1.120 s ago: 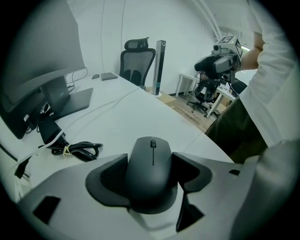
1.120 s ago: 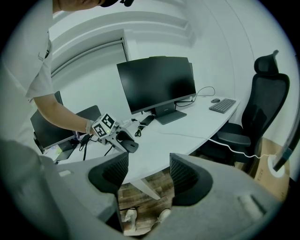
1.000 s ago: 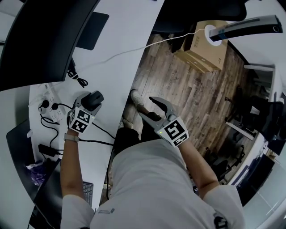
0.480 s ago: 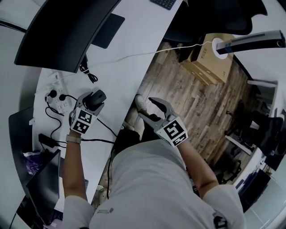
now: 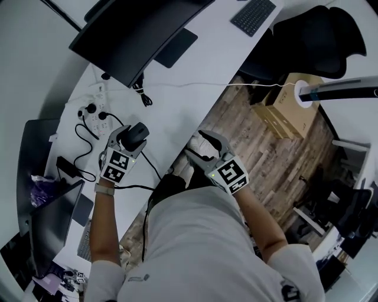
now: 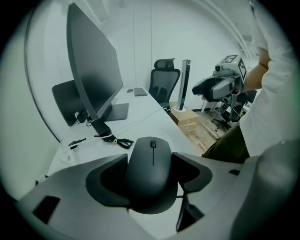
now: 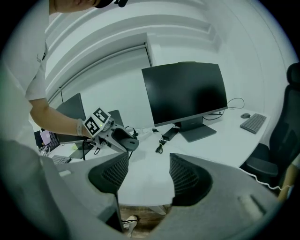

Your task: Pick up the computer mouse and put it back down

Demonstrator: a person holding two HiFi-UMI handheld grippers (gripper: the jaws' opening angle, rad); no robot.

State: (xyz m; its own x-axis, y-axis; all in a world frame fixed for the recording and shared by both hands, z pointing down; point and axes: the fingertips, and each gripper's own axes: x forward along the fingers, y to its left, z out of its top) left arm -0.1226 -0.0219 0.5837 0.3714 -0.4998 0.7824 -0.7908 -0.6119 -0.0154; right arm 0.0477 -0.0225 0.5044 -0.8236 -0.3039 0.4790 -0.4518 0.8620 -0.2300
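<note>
Head view now swung to take in the keyboard [image 5: 253, 15], left gripper [image 5: 131, 140] still pinching the black computer mouse [image 6: 151, 171] by its sides, just above the white desk [image 5: 177, 94], right gripper [image 7: 147, 180] spread, nothing between, at the desk edge

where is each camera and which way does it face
Head view: on the head, steeply down at desk; torso, arms, left gripper, right gripper show.
Left gripper view: rides it, looks along desk past clamped mouse to monitor.
Right gripper view: rides it, faces desk across its empty, parted jaws.
Shared: both gripper views show monitor and mouse.
</note>
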